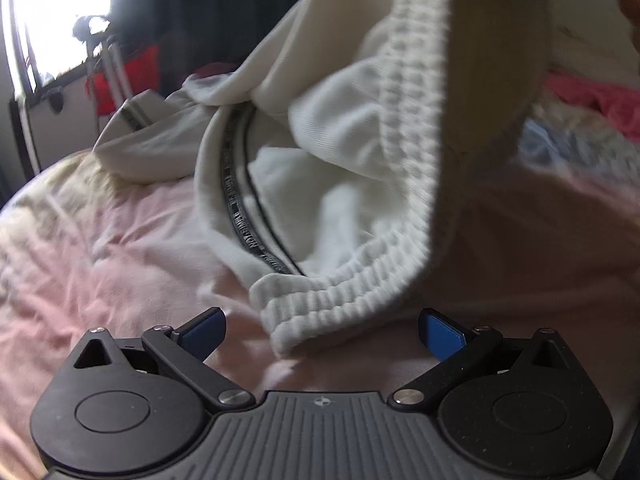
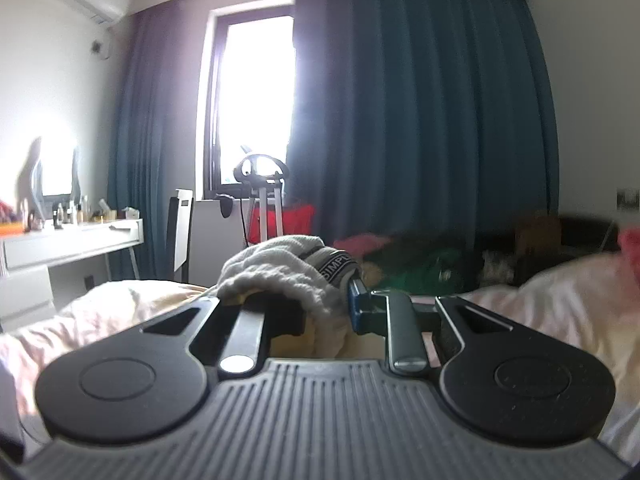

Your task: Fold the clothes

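A cream-white garment (image 1: 340,152) with a ribbed waistband (image 1: 344,292) and a lettered black tape along its seam hangs over the pink bed sheet (image 1: 120,264), its lower end touching the bed. In the left wrist view my left gripper (image 1: 323,332) is open, blue pads wide apart, just below the waistband's bottom edge and holding nothing. In the right wrist view my right gripper (image 2: 328,304) points level and is shut on a bunched fold of the same garment (image 2: 280,272), which drapes over its left finger and hides that pad.
More clothes, pink and pale blue (image 1: 592,120), lie on the bed to the right. Green and pink items (image 2: 424,268) sit at the bed's far side. A white desk (image 2: 72,240), a chair (image 2: 182,232), a red bag (image 2: 296,220), dark curtains (image 2: 420,120) and a bright window (image 2: 256,92) stand beyond.
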`<state>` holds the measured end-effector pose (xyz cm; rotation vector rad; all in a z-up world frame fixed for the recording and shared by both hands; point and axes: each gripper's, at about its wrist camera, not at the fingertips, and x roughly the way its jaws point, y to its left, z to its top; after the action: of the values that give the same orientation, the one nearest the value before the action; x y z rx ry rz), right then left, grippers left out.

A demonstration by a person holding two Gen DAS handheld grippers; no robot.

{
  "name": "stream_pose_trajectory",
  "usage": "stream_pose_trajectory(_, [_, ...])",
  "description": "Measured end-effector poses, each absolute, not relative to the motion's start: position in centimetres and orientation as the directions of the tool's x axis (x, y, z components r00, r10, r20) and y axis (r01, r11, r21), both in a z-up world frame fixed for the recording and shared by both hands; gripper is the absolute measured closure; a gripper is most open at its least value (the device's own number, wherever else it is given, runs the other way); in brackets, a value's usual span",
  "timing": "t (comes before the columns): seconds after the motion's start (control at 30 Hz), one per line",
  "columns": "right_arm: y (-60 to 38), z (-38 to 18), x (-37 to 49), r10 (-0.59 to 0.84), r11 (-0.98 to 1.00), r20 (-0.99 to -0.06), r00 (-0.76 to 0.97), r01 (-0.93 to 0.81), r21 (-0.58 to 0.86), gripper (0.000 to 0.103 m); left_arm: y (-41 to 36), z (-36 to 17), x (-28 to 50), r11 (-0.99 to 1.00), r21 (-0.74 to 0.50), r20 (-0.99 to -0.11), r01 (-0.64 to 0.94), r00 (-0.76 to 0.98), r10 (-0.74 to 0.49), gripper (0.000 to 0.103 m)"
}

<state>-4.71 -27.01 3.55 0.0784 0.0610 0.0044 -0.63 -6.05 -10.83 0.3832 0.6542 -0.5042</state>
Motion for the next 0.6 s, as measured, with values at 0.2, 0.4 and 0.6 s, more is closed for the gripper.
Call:
stream_pose_trajectory(0.2, [-29.0,3.4,-4.1,-0.007,0.981,-0.108,0.994,0.028,0.19,0.079,-5.7,-10.2,0.0,0.828,0.233,-0.614,0.511,0.737,-0.282,0.0])
stream_pose_trajectory(0.4, [-28.0,3.1,-3.7,-0.081,0.984,-0.123,0.989,0.099,0.147,0.079,-4.4,-8.5,0.0,0.846,0.201,-0.604,0.493,0.743,-0.29,0.0])
stream_pose_trajectory(0.6, [-27.1,2.8,-3.5,-0.099,0.987,-0.121,0.988,0.113,0.111,0.079,-4.1,-8.2,-0.2,0.88,0.126,-0.624,0.457,0.726,-0.288,0.0])
